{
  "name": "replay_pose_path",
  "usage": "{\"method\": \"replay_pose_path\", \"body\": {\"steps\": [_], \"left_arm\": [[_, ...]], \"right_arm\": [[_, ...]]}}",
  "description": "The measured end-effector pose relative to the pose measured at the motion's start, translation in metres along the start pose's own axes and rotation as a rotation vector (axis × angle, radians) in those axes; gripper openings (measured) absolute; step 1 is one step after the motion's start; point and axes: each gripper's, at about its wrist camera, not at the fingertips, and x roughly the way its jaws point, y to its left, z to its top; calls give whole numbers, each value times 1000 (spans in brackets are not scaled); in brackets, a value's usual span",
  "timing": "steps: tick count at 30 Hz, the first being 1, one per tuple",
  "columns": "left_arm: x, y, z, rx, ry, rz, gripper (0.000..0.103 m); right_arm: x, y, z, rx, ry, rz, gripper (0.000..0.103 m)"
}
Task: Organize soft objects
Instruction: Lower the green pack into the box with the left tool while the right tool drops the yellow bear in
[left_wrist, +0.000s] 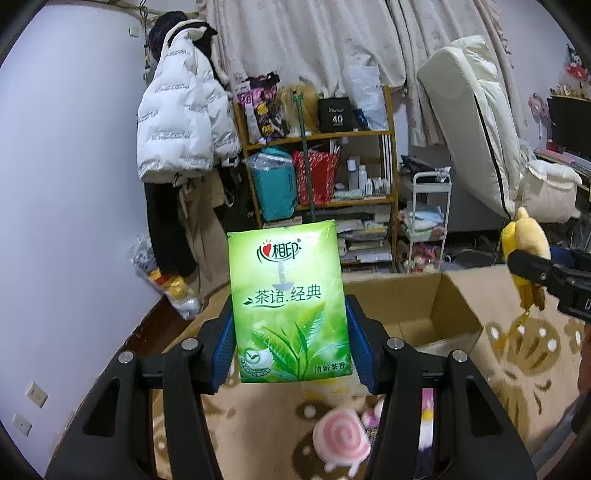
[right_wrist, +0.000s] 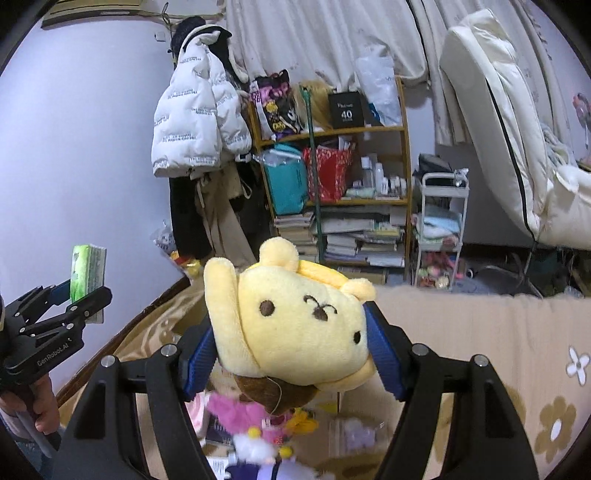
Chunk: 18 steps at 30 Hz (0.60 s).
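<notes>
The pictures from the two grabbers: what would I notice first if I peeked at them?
First, the bright green plastic pack of tissues standing upright, clamped in the left gripper, and the pale yellow plush bear toy squeezed between the blue pads of the right gripper. Beyond the tissues an open brown cardboard box sits on the flowered beige blanket. Far back, a puffy white quilted jacket hangs beside a crowded wooden shelf.
</notes>
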Motion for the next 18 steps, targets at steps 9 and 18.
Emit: {"method": "replay_pose_path", "body": {"steps": [9,18], "left_arm": [[47,-15,20,-24,-34,-22,53],[99,-27,-6,-6,52,-53,53]], "right_arm": [[31,10,20,-24,-45,5,77],[79,5,-6,-31,4,22,77]]}}
